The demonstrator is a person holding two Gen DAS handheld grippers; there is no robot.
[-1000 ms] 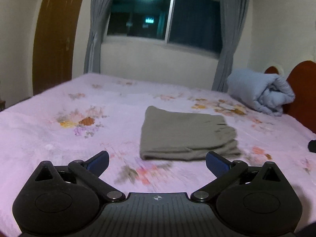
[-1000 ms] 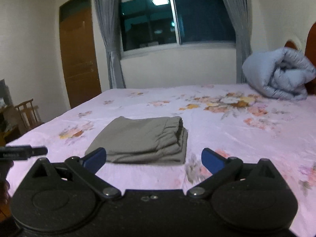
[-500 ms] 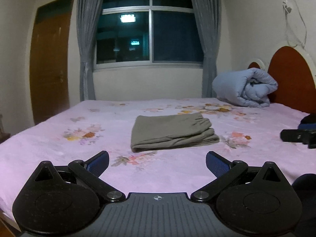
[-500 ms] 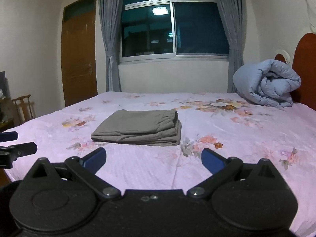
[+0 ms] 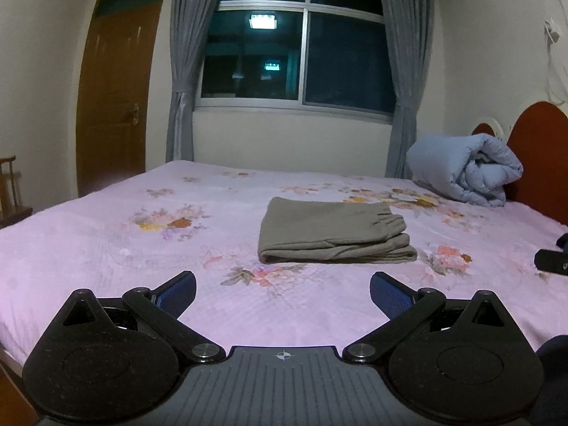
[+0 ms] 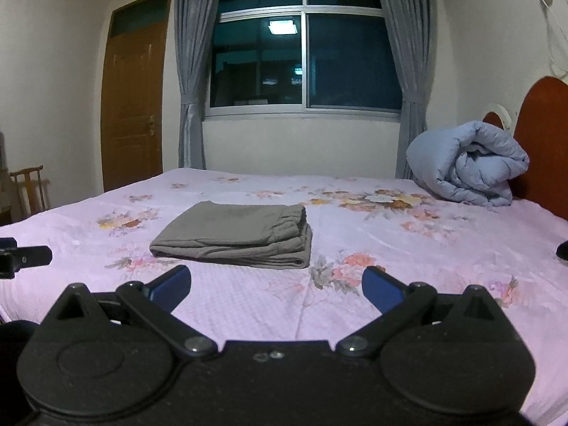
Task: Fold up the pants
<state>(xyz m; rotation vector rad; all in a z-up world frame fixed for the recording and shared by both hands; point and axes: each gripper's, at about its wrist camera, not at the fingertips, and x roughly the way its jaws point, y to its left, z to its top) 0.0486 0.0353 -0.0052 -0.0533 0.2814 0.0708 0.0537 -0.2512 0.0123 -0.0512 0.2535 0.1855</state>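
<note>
The grey-green pants [image 5: 333, 234] lie folded into a neat flat stack on the pink flowered bed sheet [image 5: 106, 248], near the middle of the bed. They also show in the right wrist view [image 6: 236, 236]. My left gripper [image 5: 283, 289] is open and empty, held back from the pants near the bed's front edge. My right gripper [image 6: 276, 285] is open and empty too, just short of the stack. Each gripper's tip shows at the edge of the other's view.
A rolled blue duvet [image 5: 465, 170] lies at the far right by the red-brown headboard [image 5: 539, 156]. A window with grey curtains [image 5: 298, 53] is behind the bed. A wooden door [image 5: 113, 85] and a chair [image 6: 28, 188] stand at the left.
Both grippers have drawn back from the folded pants and levelled out, so the stack looks smaller and farther. Both stay open and empty. The pants have not moved.
</note>
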